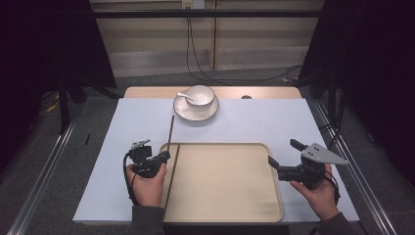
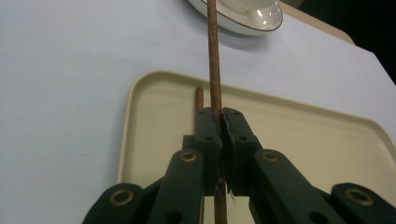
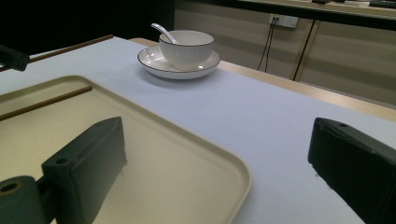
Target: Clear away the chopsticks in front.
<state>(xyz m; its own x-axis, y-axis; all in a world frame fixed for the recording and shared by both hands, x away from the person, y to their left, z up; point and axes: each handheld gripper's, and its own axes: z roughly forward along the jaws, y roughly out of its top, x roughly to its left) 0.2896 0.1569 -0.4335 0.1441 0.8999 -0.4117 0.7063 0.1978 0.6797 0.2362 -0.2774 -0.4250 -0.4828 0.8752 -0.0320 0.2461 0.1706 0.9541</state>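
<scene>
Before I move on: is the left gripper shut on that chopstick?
Shut: the left gripper clamps the chopstick between its jaws.

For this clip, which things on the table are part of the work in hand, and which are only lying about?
In the job:
- thin brown wooden chopstick, clamped in the left gripper
- second brown wooden chopstick, lying in the tray
- flat beige plastic tray

Lying about:
- white ceramic bowl with white spoon
- white saucer beneath it
- right gripper, open and empty at the tray's right edge
</scene>
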